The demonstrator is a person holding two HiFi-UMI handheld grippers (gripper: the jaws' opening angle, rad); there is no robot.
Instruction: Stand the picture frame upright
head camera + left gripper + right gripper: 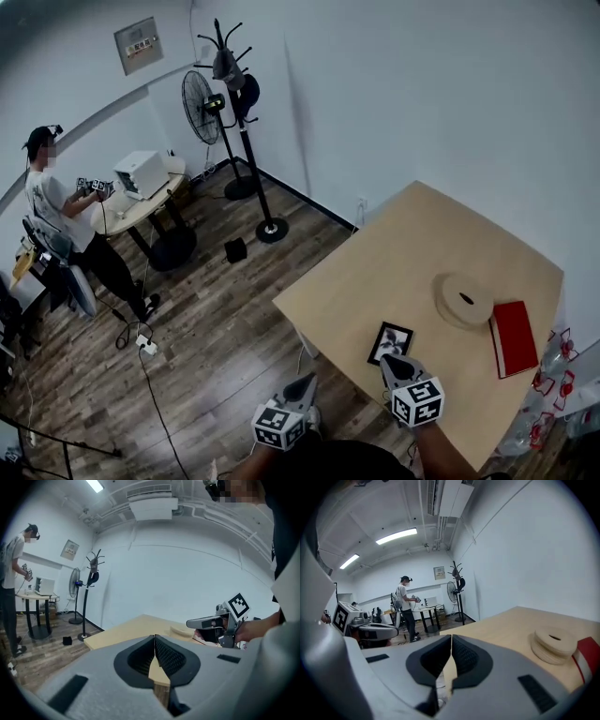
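A small black picture frame (390, 341) lies flat on the wooden table (403, 253) near its front edge. My right gripper (395, 362) hovers just at the frame's near side, jaws shut with nothing between them; its own view (451, 640) looks across the tabletop and the frame is hidden beneath it. My left gripper (304, 383) hangs off the table's left edge over the floor. It is shut too (154, 640) and holds nothing. From the left gripper view the right gripper (212, 622) shows in a hand.
A round wooden disc (463, 299) and a red book (513, 337) lie on the table's right side, also visible as the disc (553, 644) and book (587, 657). Across the room a person (56, 211) stands at a round table, beside a fan (202, 108) and coat stand (246, 122).
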